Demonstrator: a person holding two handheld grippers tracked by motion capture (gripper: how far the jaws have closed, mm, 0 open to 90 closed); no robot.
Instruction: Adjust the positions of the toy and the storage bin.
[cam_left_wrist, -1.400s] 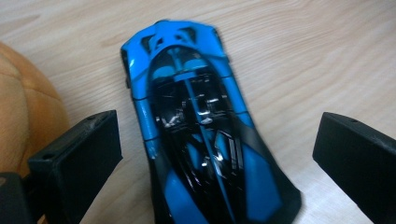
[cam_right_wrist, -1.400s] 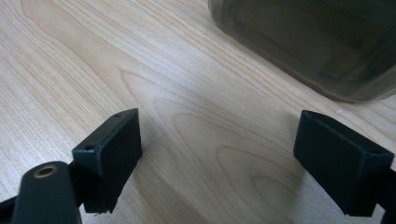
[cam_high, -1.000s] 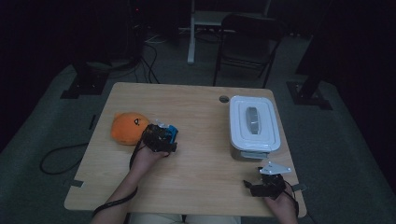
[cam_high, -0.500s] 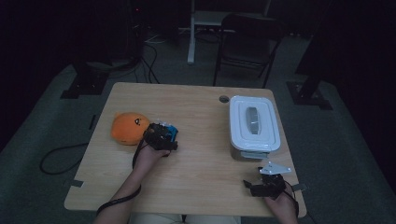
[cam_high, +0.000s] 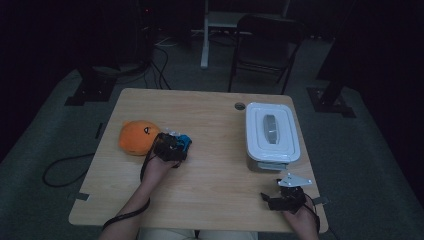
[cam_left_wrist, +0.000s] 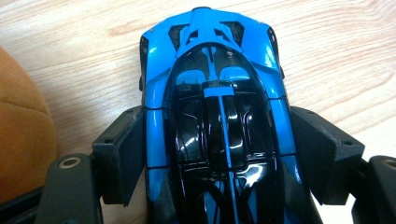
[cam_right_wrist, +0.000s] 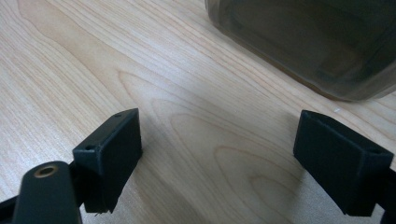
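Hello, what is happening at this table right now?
A person works at a wooden table with a gripper in each hand. The left gripper has the blue toy car between its fingers, which have just been closing on its sides, beside an orange plush toy. The right gripper rests open over bare wood near the lidded white container.

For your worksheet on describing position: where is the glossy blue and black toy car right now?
The glossy blue and black toy car sits on the wooden table's left side in the high view, between the left gripper's closing jaws, beside the orange plush ball.
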